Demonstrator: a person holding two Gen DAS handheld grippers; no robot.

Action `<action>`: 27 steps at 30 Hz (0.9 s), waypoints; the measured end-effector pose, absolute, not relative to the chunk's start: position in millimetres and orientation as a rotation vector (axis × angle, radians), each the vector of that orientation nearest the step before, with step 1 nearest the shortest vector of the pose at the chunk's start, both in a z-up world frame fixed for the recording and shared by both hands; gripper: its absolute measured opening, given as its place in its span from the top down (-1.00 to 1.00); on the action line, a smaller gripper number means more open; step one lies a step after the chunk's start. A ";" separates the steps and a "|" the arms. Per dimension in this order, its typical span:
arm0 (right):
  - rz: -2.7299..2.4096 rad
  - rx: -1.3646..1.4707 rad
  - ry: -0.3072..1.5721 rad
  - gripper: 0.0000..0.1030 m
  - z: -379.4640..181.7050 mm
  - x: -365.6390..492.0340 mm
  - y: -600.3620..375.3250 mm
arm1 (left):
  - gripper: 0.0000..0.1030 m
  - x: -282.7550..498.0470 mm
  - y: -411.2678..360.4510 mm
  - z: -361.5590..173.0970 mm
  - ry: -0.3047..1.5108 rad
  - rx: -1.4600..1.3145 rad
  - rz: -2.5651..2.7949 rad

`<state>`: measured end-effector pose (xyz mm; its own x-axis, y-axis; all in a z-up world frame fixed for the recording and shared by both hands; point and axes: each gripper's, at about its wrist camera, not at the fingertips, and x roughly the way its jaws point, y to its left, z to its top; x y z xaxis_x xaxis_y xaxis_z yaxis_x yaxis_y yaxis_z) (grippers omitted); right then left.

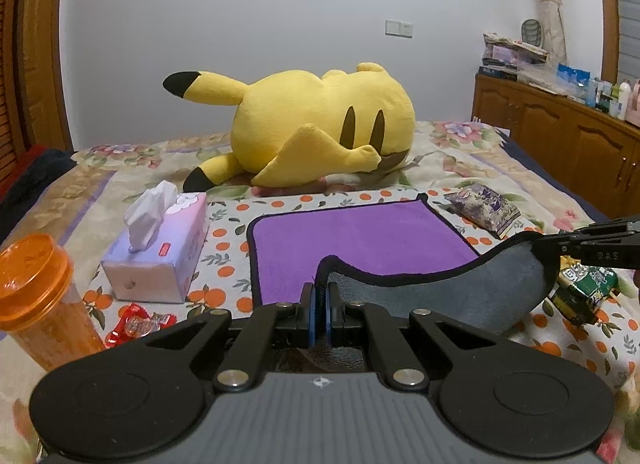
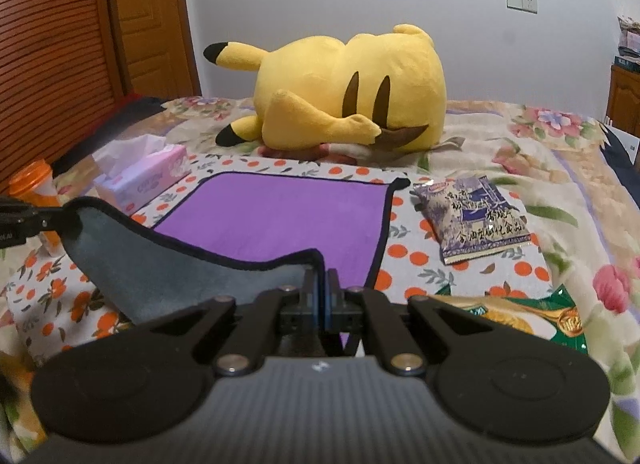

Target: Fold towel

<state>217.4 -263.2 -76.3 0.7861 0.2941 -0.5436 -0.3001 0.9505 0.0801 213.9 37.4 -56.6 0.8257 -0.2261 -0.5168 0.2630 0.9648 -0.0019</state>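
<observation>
First fold in hand: both near corners of the towel (image 1: 360, 236) are lifted off the bed (image 2: 560, 167), grey underside showing, far half flat just in front of the yellow plush toy (image 1: 320, 119). Left gripper (image 1: 319, 306) and right gripper (image 2: 322, 296) each clamped on a corner. Next, probably carry both corners level toward the toy, land them on the far edge, then let go
</observation>
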 end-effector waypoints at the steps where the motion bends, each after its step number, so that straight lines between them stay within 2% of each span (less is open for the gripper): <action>1: 0.322 -0.011 0.582 0.93 -75.8 218.0 -262.9 | 0.90 214.3 37.3 -55.6 0.537 0.069 -0.262; 27: 0.326 -0.051 0.485 0.93 -56.3 247.4 -261.6 | 0.90 244.4 37.0 -36.1 0.471 0.068 -0.253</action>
<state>247.4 -261.6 -56.3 0.8340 0.2958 -0.4657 -0.3197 0.9471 0.0290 244.4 37.0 -36.1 0.8604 -0.2251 -0.4573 0.2565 0.9665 0.0068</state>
